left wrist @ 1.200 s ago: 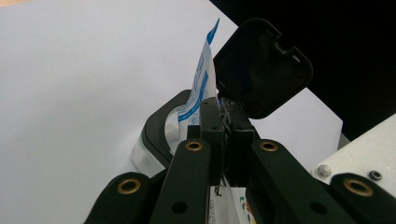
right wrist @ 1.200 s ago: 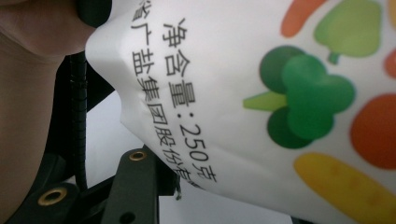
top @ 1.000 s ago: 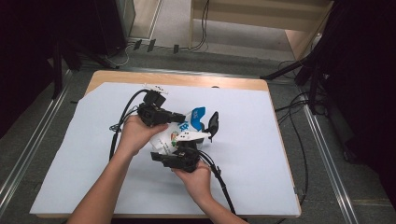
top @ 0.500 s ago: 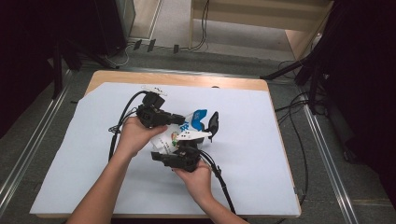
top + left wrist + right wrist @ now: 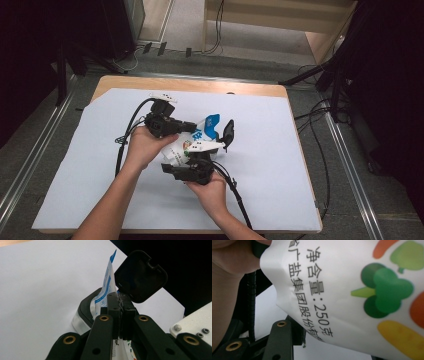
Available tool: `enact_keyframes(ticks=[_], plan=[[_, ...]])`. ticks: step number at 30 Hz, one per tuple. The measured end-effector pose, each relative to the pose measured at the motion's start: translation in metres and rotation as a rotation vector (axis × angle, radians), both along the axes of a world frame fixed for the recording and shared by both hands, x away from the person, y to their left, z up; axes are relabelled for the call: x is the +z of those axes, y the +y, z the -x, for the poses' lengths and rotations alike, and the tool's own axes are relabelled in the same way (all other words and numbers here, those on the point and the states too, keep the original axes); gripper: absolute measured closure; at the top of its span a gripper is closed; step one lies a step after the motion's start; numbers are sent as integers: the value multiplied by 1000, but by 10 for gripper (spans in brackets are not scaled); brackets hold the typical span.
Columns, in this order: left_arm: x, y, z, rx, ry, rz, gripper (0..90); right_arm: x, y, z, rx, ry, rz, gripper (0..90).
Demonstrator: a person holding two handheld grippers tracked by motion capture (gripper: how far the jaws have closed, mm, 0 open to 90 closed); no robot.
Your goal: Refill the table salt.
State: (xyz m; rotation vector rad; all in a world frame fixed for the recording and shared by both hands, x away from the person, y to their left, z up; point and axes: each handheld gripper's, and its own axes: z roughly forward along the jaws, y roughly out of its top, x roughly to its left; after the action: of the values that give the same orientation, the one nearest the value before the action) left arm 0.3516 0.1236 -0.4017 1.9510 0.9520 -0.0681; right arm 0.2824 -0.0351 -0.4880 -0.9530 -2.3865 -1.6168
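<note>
nearest the person, the right hand-held gripper [image 5: 200,159] is sitting low over the desk [image 5: 280,165], its jaws standing partly apart and having just been opening a little. the white pouch [image 5: 187,145] printed with vegetables is lying right against them, very close in the right gripper view [image 5: 352,290], but whether the pads are pressing on it cannot be told from the pictures.

just beyond, the left hand-held gripper [image 5: 192,128] is being held level in the person's left hand [image 5: 142,145], pointing toward the pouch's blue-and-white top edge. in the left gripper view its jaws are standing fully closed, pinching that thin edge [image 5: 108,282] between the pads [image 5: 113,307].

behind the pinched edge, a black container [image 5: 86,306] is lying on the white sheet with its square hinged lid [image 5: 140,276] standing open; the pouch's top is standing up out of its mouth. in the high view the lid [image 5: 228,132] is showing just right of the pouch, near the middle of the desk.
</note>
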Motion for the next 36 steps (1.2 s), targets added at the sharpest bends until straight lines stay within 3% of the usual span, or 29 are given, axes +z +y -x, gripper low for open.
enact_keyframes(ticks=[5,12,23,28,36], plan=[[0,0,1,4,1,19,898,0,-1,0,3,5,0,584],[1,1,2,10,-2,19,897,2,-2,-1,7,28,-25,591],[2,1,3,12,-12,6,896,1,-2,-1,12,30,-26,591],[3,3,4,0,2,55,892,3,-2,0,13,27,-30,597],[2,3,5,10,-3,45,894,3,-1,0,18,26,-24,595]])
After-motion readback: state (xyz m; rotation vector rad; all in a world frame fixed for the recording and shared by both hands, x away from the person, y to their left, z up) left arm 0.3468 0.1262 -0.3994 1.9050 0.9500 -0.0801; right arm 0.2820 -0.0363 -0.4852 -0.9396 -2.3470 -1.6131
